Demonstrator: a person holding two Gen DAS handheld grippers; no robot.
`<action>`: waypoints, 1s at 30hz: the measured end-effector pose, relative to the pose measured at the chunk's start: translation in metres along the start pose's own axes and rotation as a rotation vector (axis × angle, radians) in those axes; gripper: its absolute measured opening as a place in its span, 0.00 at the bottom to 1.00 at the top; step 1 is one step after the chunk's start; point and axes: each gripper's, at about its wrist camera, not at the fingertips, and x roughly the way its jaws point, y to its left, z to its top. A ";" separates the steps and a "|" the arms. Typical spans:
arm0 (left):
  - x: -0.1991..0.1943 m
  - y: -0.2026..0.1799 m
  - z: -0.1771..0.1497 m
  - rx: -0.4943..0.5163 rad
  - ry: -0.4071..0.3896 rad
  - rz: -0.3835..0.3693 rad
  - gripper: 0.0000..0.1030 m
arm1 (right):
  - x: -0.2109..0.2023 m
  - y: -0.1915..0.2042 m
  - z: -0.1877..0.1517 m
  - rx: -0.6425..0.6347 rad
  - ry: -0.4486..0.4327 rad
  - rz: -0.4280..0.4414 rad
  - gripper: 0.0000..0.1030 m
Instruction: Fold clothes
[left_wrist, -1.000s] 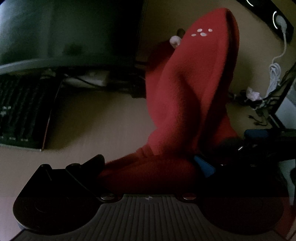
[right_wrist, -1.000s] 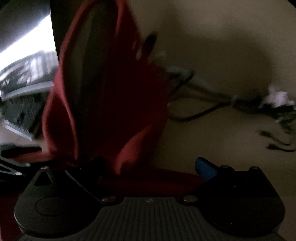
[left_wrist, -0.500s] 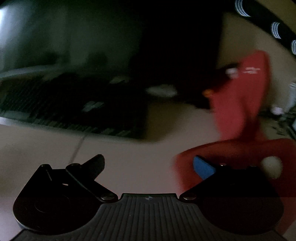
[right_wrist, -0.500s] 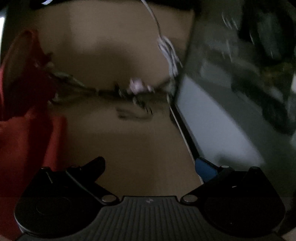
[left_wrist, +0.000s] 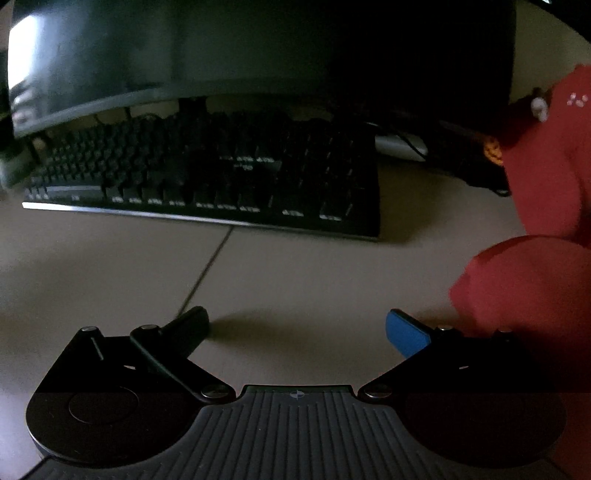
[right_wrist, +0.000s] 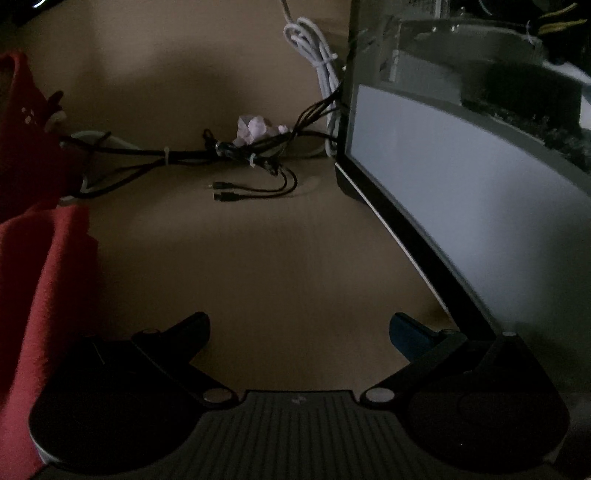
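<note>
A red fleece garment (left_wrist: 535, 266) lies bunched at the right edge of the left wrist view, one part standing up with small white dots on it. The same red garment (right_wrist: 40, 266) fills the left edge of the right wrist view. My left gripper (left_wrist: 295, 328) is open over bare table, left of the cloth, nothing between its fingers. My right gripper (right_wrist: 299, 328) is also open over bare table, to the right of the cloth and apart from it.
A black keyboard (left_wrist: 207, 177) and a dark monitor (left_wrist: 258, 48) stand behind the left gripper. A computer case (right_wrist: 480, 184) rises close on the right of the right gripper. Tied black cables (right_wrist: 229, 155), a white cable (right_wrist: 317, 59) and a crumpled tissue (right_wrist: 255, 129) lie at the back.
Both grippers held the red garment a second ago. Both have let go and swung apart, the left to the left and the right to the right, leaving the cloth between them.
</note>
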 end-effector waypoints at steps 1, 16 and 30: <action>0.001 0.000 0.000 0.004 -0.011 0.001 1.00 | 0.002 -0.001 0.001 0.006 0.001 0.003 1.00; 0.008 0.004 0.003 0.010 -0.044 0.002 1.00 | 0.024 -0.005 0.013 0.048 0.006 0.020 1.00; 0.011 0.005 0.006 -0.014 -0.042 0.020 1.00 | 0.026 -0.006 0.012 0.044 0.004 0.025 1.00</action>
